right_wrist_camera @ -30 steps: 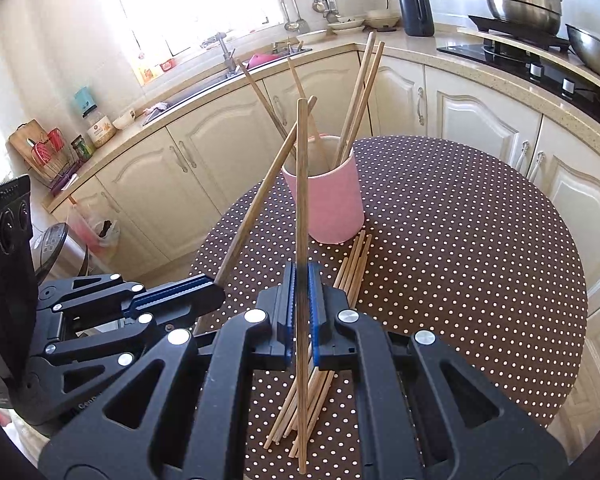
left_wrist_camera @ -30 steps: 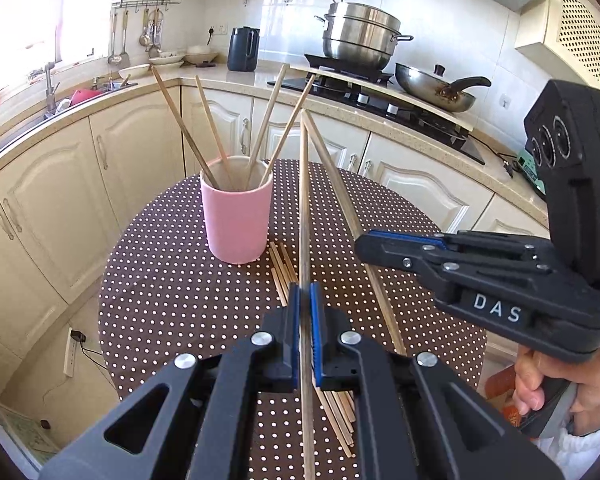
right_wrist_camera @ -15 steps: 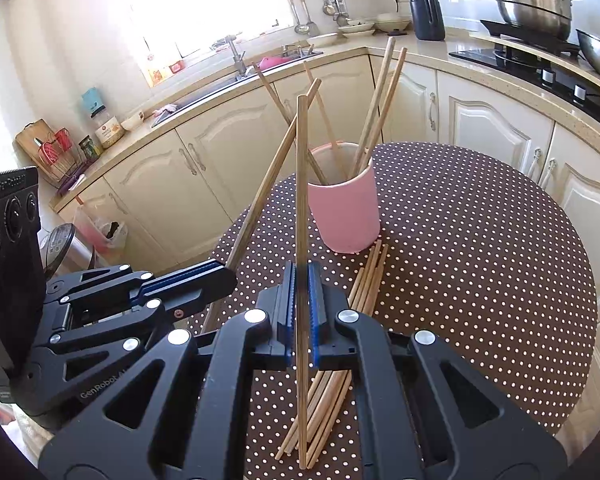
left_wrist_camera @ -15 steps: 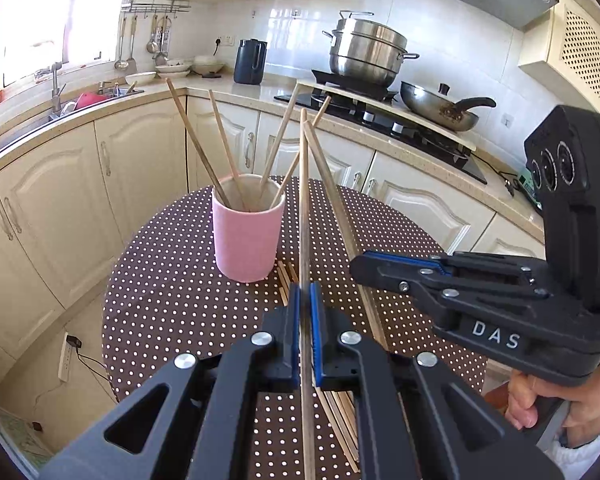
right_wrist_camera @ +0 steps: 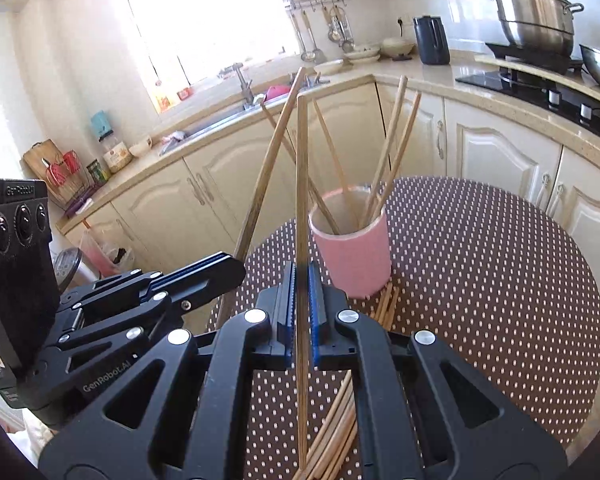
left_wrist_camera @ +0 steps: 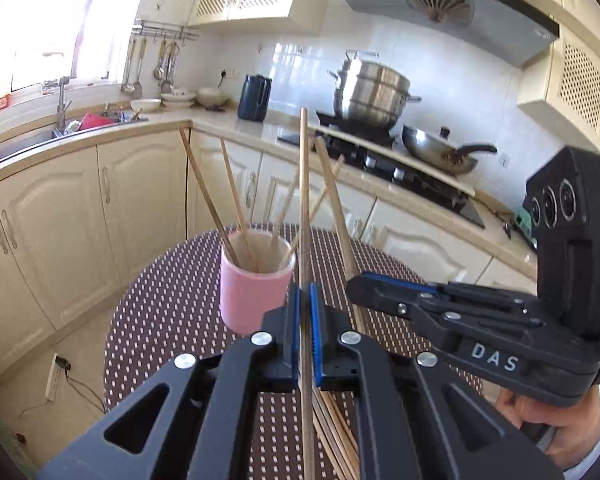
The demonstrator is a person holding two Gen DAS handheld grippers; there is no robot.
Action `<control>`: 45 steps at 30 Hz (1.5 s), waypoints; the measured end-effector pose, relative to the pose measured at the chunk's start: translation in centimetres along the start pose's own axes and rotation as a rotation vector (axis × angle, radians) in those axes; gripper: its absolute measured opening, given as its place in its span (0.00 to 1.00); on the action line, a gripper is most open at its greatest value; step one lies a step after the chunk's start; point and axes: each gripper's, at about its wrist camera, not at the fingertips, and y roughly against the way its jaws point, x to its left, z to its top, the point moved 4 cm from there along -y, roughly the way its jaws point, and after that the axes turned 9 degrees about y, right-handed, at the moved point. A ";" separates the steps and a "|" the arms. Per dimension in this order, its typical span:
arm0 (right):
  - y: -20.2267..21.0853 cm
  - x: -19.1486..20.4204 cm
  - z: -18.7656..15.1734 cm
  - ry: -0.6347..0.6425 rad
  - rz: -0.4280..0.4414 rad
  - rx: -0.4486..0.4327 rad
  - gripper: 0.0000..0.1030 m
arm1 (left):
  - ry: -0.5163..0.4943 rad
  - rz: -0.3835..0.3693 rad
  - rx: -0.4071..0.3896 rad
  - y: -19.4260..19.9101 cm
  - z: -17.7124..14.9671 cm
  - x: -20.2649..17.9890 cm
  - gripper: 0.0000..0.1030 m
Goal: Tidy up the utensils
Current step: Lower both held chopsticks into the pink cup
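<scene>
A pink cup (left_wrist_camera: 255, 285) (right_wrist_camera: 353, 255) stands on the round polka-dot table (left_wrist_camera: 172, 312) (right_wrist_camera: 500, 280) with several wooden chopsticks upright in it. My left gripper (left_wrist_camera: 305, 332) is shut on one chopstick (left_wrist_camera: 304, 200), held upright just right of the cup. My right gripper (right_wrist_camera: 301, 312) is shut on another chopstick (right_wrist_camera: 302, 184), held upright just left of the cup. Each gripper shows in the other's view, the right gripper (left_wrist_camera: 364, 284) and the left gripper (right_wrist_camera: 228, 268). A bundle of loose chopsticks (right_wrist_camera: 340, 420) (left_wrist_camera: 336, 432) lies on the table in front of the cup.
Cream kitchen cabinets (left_wrist_camera: 60, 208) curve behind the table. A sink (right_wrist_camera: 228, 116), a black kettle (left_wrist_camera: 254, 97), a steel pot (left_wrist_camera: 370, 94) and a wok (left_wrist_camera: 440, 152) sit on the counter. My hand (left_wrist_camera: 556, 424) holds the right gripper.
Both grippers have risen and tilted up with their chopsticks held upright. The cup now sits lower in both views and closer to the fingertips.
</scene>
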 end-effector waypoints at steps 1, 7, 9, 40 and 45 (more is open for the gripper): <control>-0.1 0.0 0.4 0.000 0.000 -0.012 0.06 | 0.003 -0.004 -0.012 -0.1 0.4 0.1 0.05; -0.4 -0.1 2.9 0.017 -0.020 -0.116 0.06 | 0.021 -0.025 -0.122 -0.7 2.9 1.1 0.05; -0.4 -0.2 3.8 0.017 -0.025 -0.165 0.06 | 0.034 -0.030 -0.155 -1.2 3.8 1.6 0.05; -5.5 -5.0 6.7 0.083 -0.141 -0.513 0.06 | 0.049 -0.012 -0.460 -9.4 7.4 3.0 0.05; -5.8 -5.0 5.2 0.094 -0.139 -0.487 0.06 | 0.046 -0.010 -0.458 -9.6 6.5 2.9 0.05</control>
